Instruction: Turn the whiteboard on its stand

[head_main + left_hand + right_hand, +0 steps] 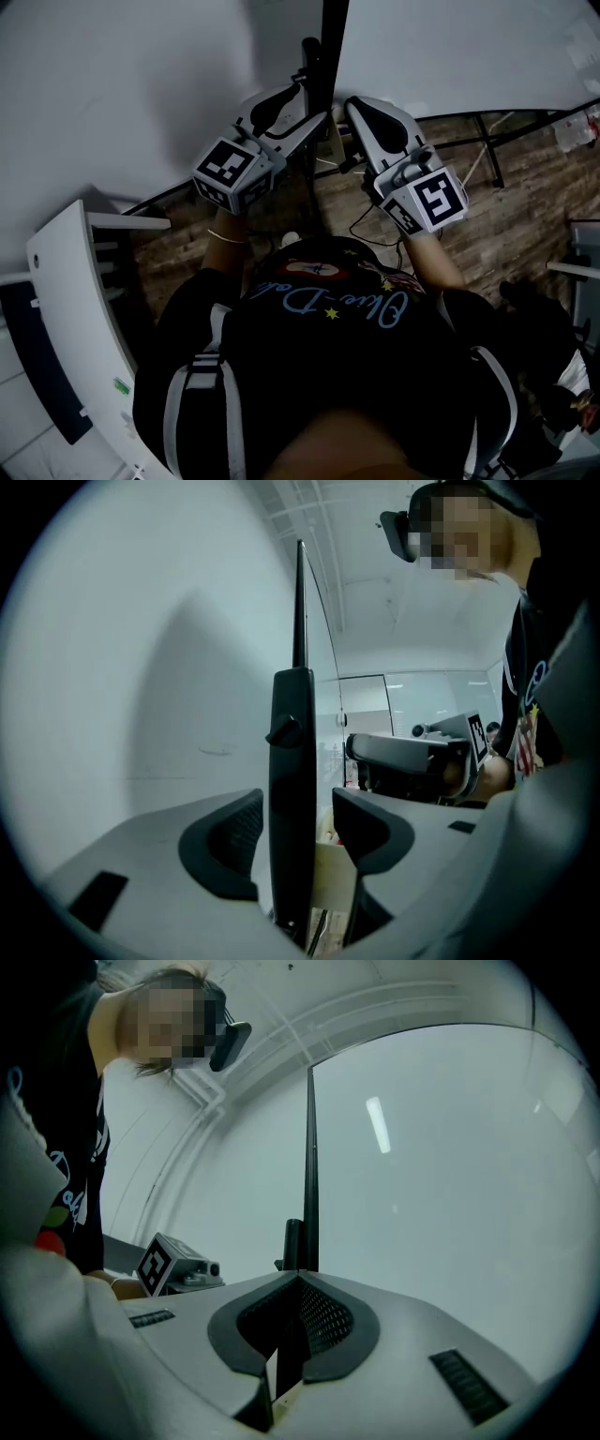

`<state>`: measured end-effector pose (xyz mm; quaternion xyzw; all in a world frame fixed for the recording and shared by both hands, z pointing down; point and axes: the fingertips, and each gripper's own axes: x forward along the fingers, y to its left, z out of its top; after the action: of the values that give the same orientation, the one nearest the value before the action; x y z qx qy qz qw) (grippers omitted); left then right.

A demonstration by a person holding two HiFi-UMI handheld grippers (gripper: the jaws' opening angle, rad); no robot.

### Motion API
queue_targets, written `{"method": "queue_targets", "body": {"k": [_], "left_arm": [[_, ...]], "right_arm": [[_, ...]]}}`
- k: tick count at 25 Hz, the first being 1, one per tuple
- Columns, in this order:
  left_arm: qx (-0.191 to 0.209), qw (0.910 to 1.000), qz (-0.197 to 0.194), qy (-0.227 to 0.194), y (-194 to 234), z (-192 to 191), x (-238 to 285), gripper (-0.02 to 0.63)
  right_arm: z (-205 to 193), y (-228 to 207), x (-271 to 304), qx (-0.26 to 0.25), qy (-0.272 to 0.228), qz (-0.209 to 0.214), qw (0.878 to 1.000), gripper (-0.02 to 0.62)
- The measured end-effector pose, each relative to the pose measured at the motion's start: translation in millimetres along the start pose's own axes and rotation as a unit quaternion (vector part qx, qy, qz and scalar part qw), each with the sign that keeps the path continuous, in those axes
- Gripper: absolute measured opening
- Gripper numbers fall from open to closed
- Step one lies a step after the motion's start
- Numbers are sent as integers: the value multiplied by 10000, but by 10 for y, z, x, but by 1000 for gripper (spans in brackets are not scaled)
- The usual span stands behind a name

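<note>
Large glossy white whiteboard (pixel 450 47), black frame edge (pixel 292 742): we judged it stiff, bulky and slick-faced, best held by the frame. Left tongs (pixel 295 803) gaped around the edge; right tongs (pixel 300 1279) clamped it.

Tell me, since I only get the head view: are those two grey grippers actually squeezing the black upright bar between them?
Observer: The left gripper isn't. Its own view shows the black upright bar between jaws that stand apart, with a gap on one side.
Operator: And the right one?
Observer: The right gripper is shut on that bar. The right gripper view shows both ribbed pads pinching it.
</note>
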<state>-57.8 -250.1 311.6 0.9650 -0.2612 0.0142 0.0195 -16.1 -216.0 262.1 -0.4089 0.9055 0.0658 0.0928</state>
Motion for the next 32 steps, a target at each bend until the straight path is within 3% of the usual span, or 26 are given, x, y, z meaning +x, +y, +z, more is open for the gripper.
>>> {"method": "queue_targets", "body": {"k": [11, 14, 16, 32], "left_arm": [[11, 9995, -329, -12, -5, -9, 225, 241], [26, 9997, -250, -44, 9, 30, 226, 241], [44, 9998, -176, -81, 33, 43, 218, 203], [125, 9997, -121, -141, 34, 5, 231, 206]], "right_arm": [[-23, -62, 98, 21, 86, 7, 10000, 26], [6, -60, 110, 21, 127, -21, 9999, 26], [3, -70, 110, 44, 150, -51, 9999, 26], [-119, -156, 105, 120, 269, -192, 9994, 26]]}}
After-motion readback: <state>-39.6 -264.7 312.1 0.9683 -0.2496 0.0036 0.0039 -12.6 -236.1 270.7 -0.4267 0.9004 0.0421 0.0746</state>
